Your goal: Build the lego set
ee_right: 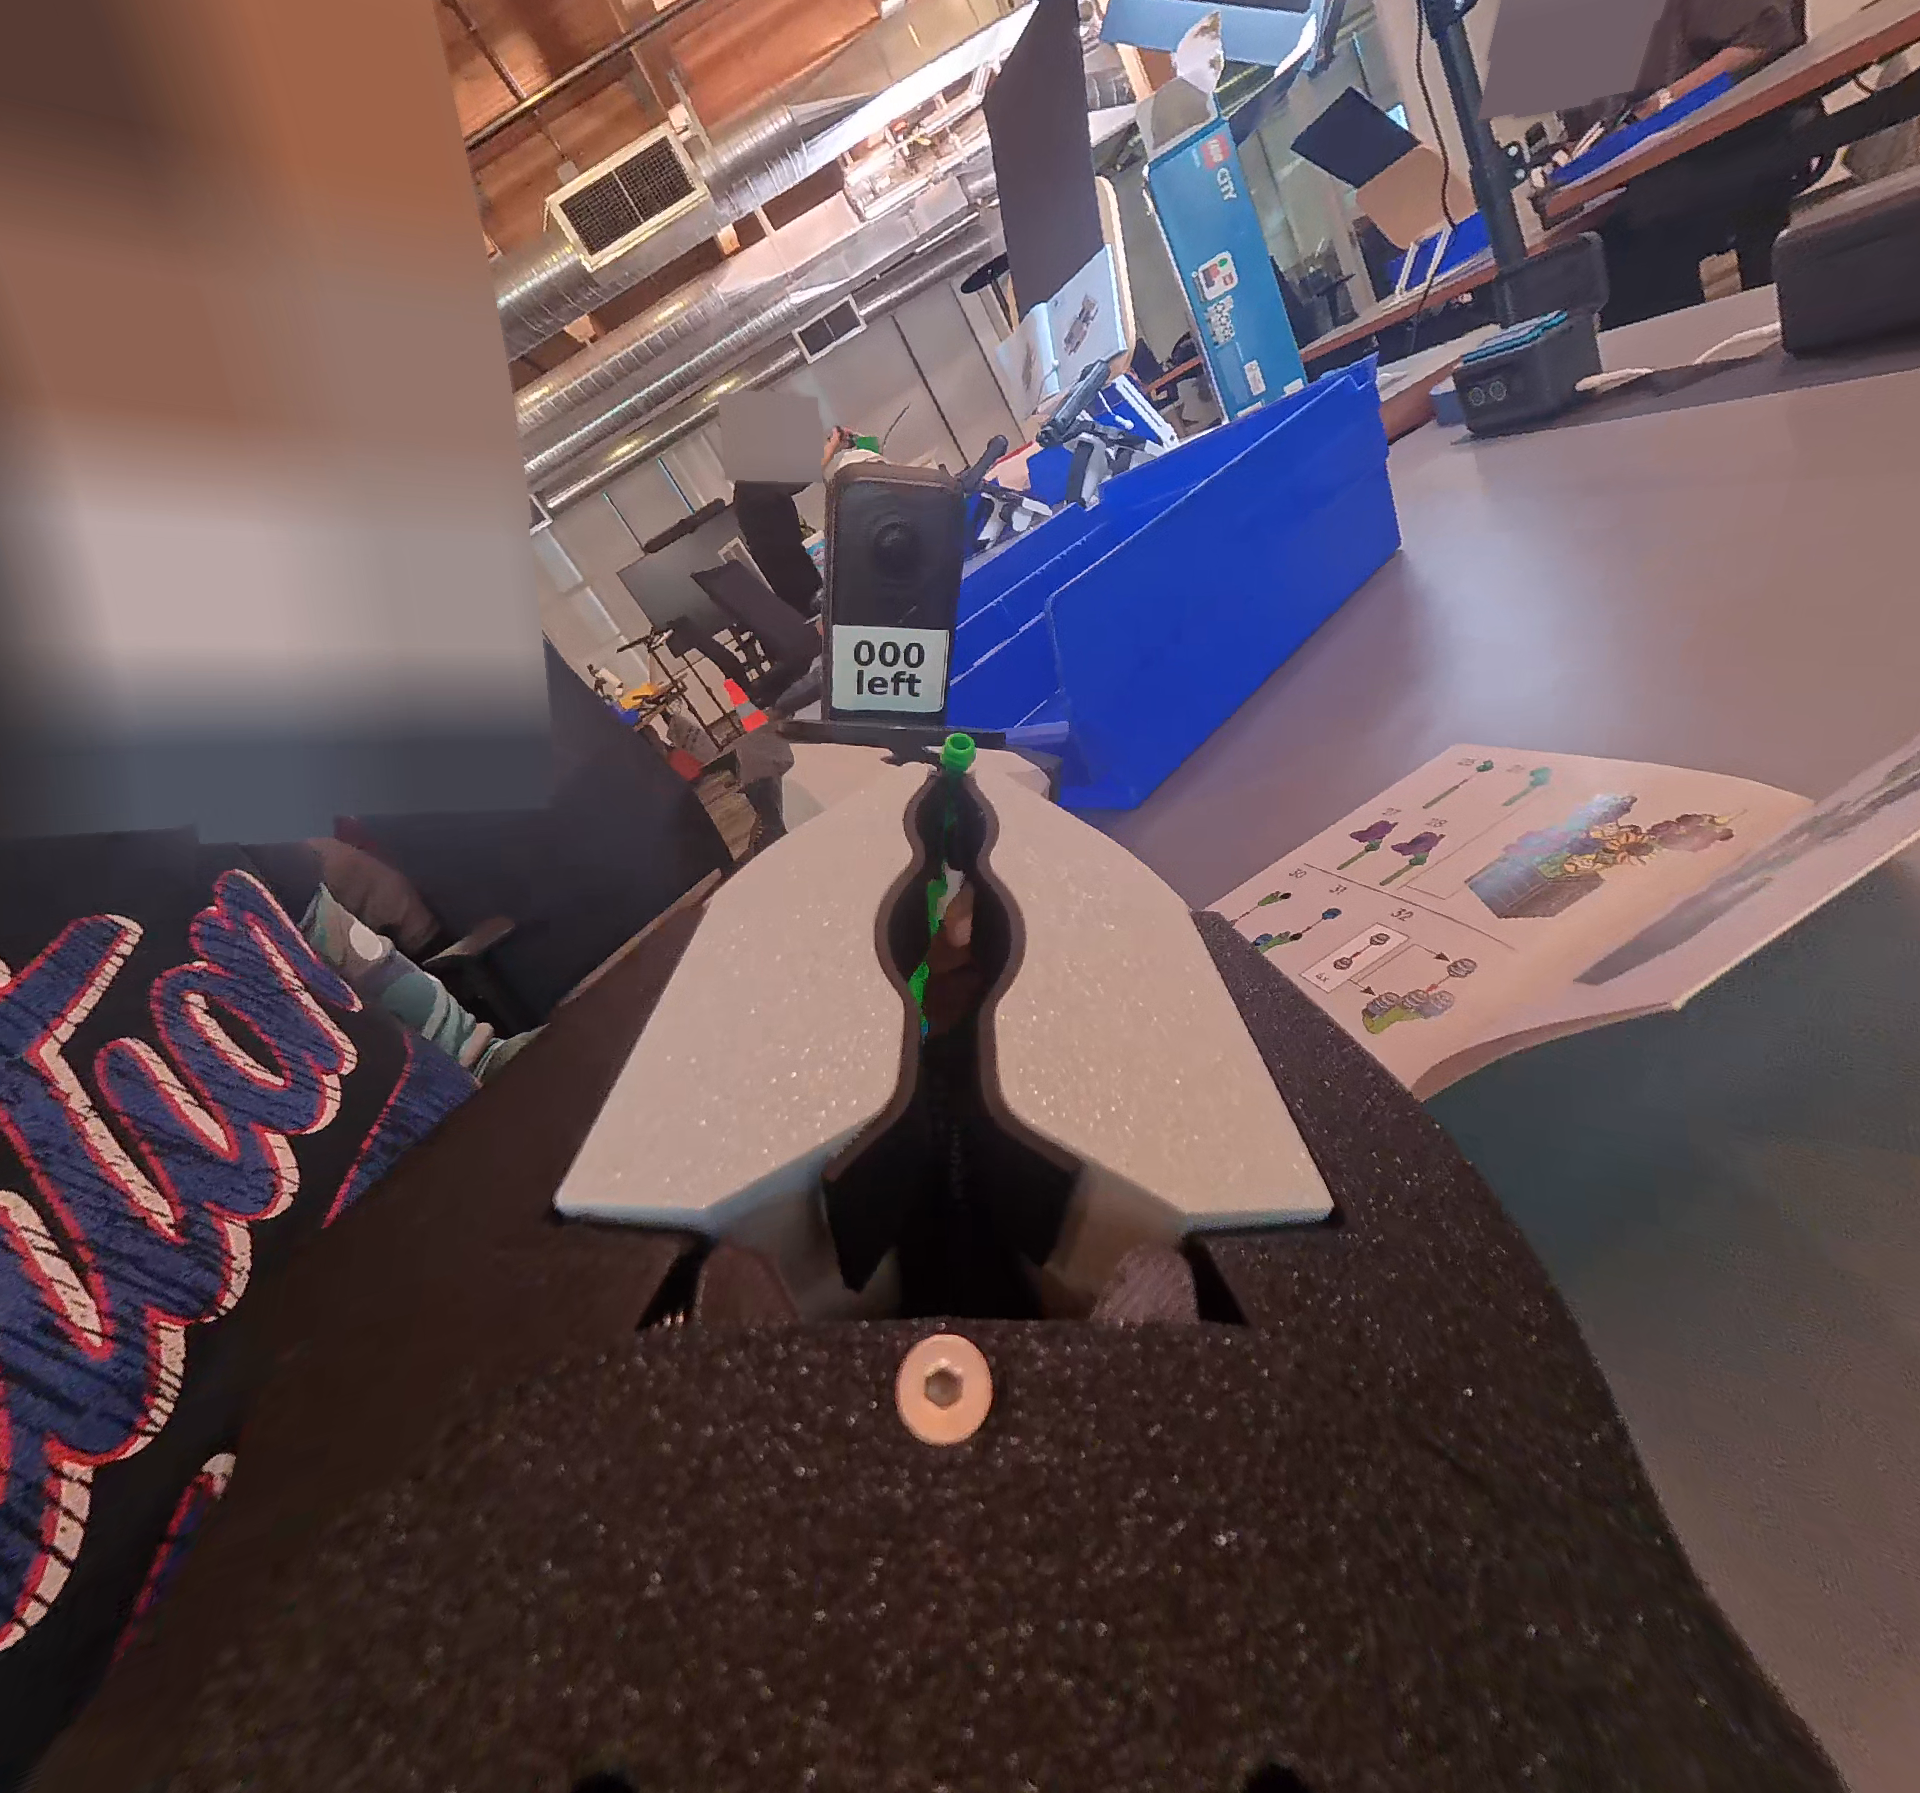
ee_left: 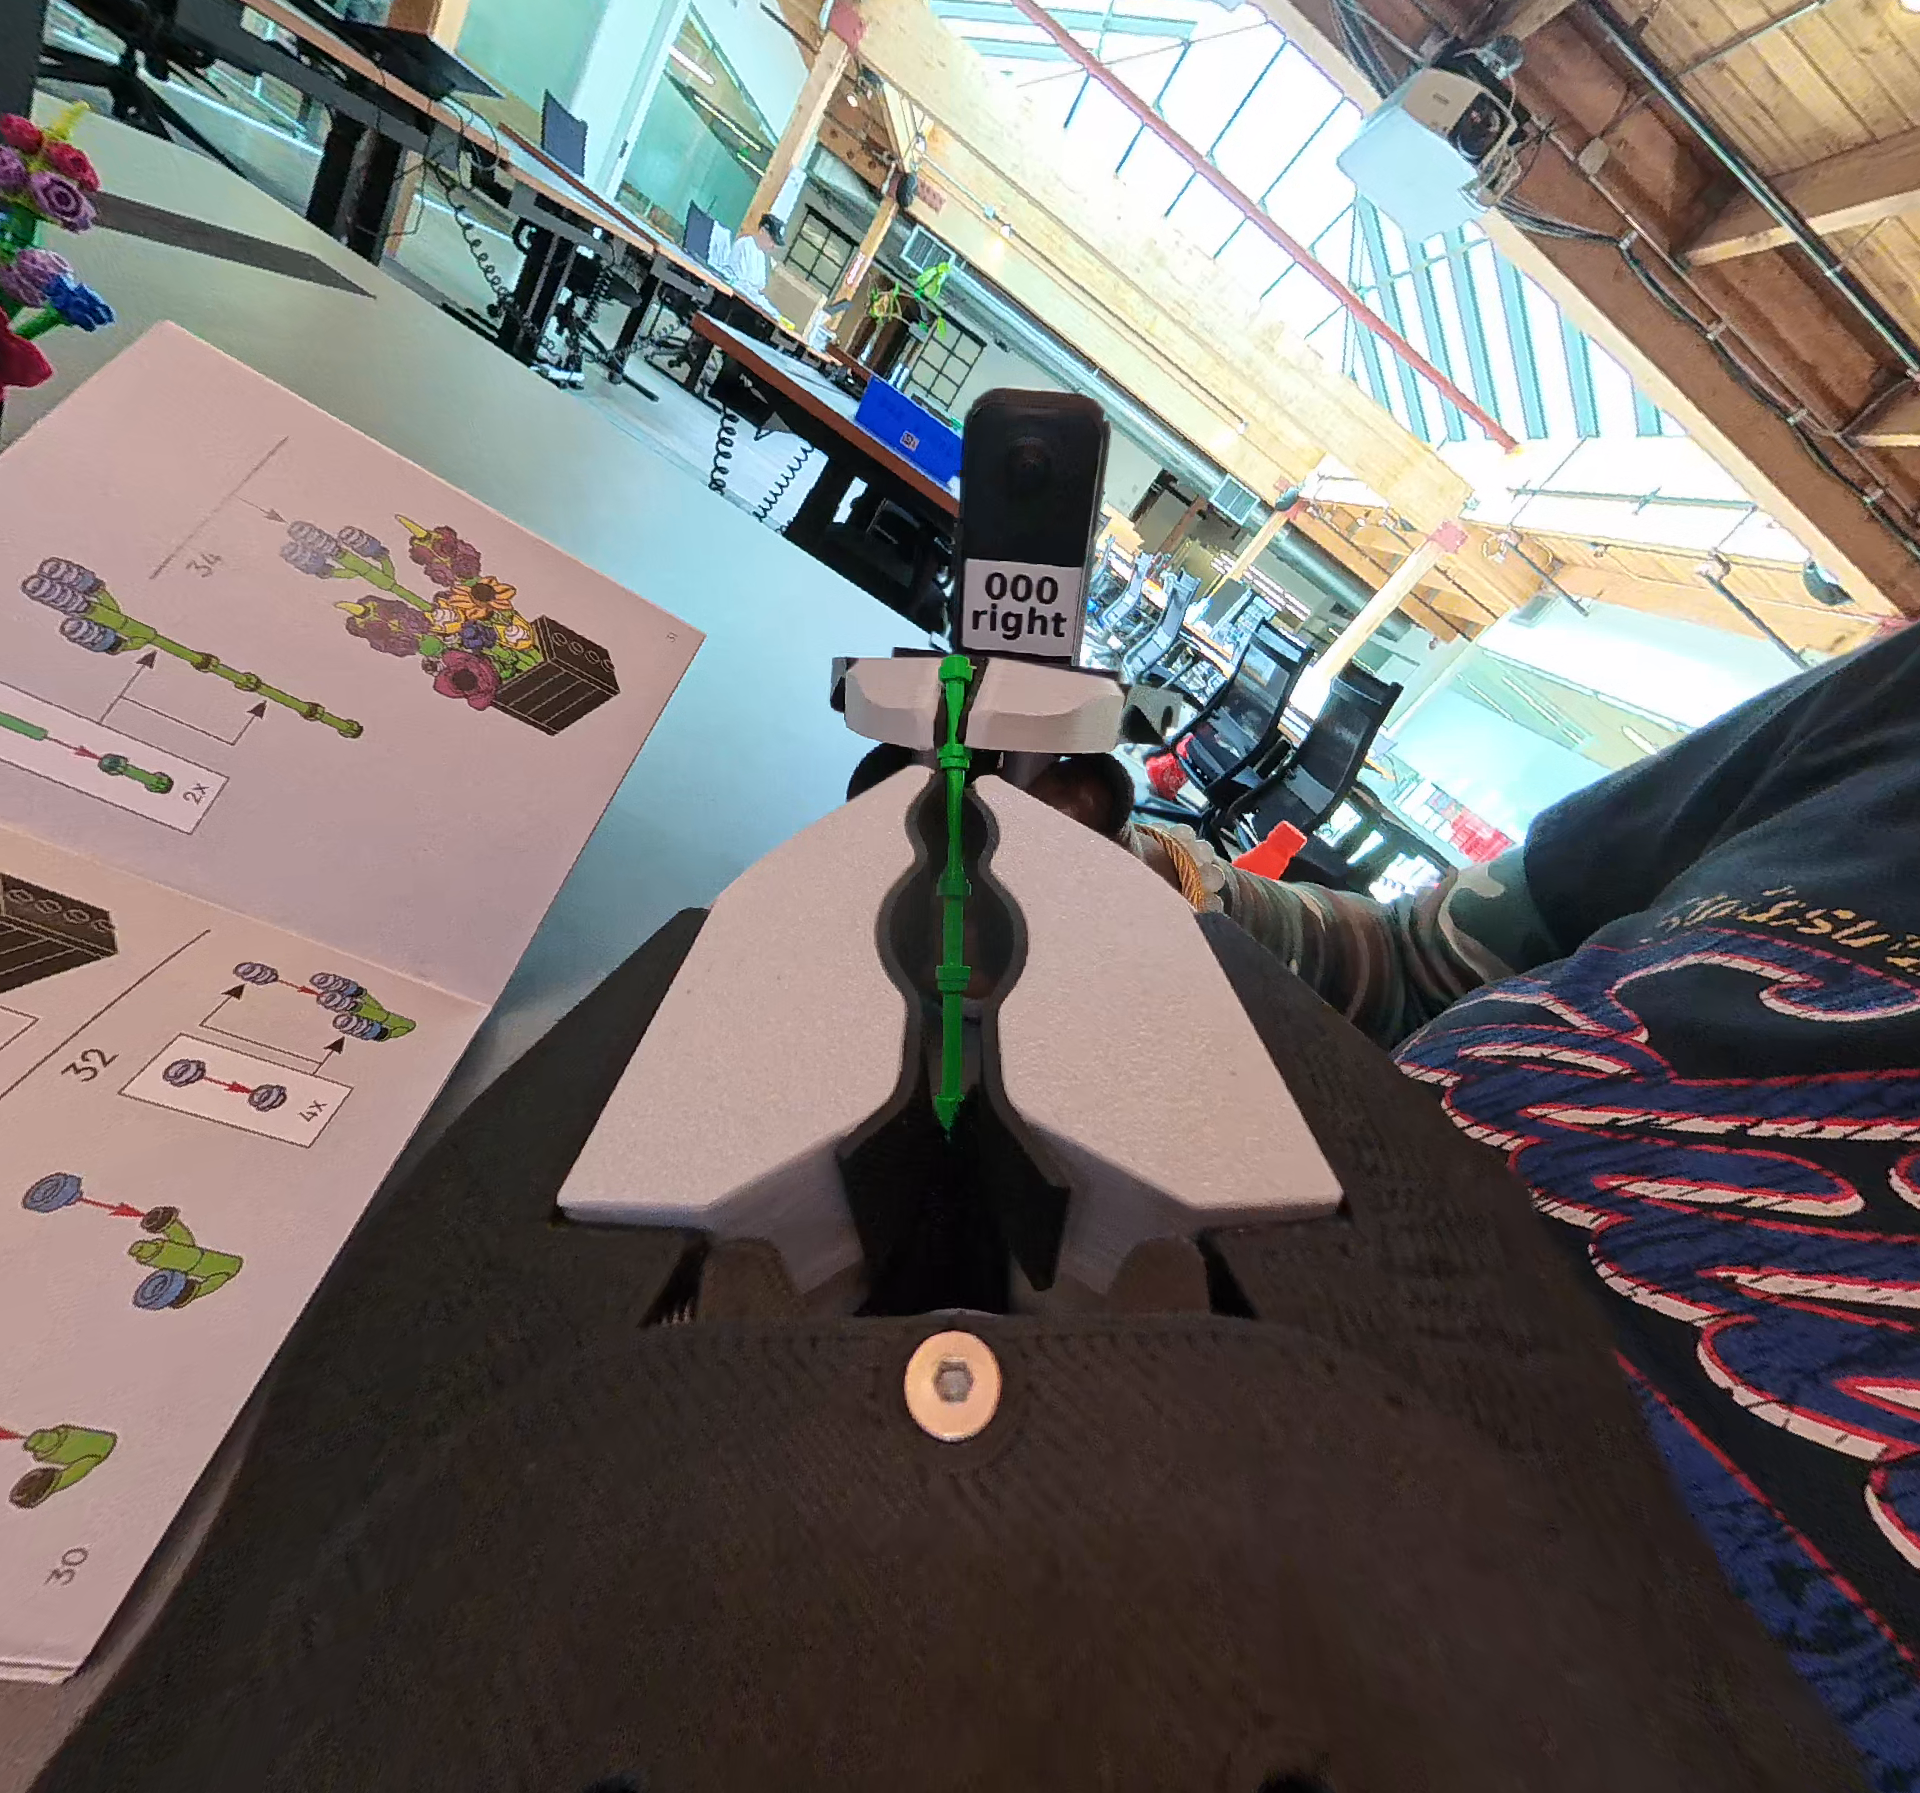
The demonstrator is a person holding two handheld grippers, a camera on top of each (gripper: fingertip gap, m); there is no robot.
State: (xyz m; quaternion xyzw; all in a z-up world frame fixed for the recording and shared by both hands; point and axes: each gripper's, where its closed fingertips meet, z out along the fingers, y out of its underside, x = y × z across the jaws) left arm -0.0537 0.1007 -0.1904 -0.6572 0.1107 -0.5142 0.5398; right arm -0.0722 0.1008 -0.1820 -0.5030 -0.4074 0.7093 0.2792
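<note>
Dead center of the left wrist view, the left gripper (ee_left: 951, 787) is clamped on a thin green lego stem (ee_left: 951, 922) that runs along the slot between its grey fingers (ee_left: 800, 995). Right past its tip, the right gripper (ee_left: 966, 704) pinches the far end of that stem. Lower left, an open instruction booklet (ee_left: 312, 808) lies on the grey table (ee_left: 468, 393), with a lego flower bouquet (ee_left: 42, 237) at the far left edge. Blue bins (ee_right: 1195, 600) sit upper right in the right wrist view.

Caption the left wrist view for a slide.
Left claw and right claw meet tip to tip, both shut on one green stem.
</note>
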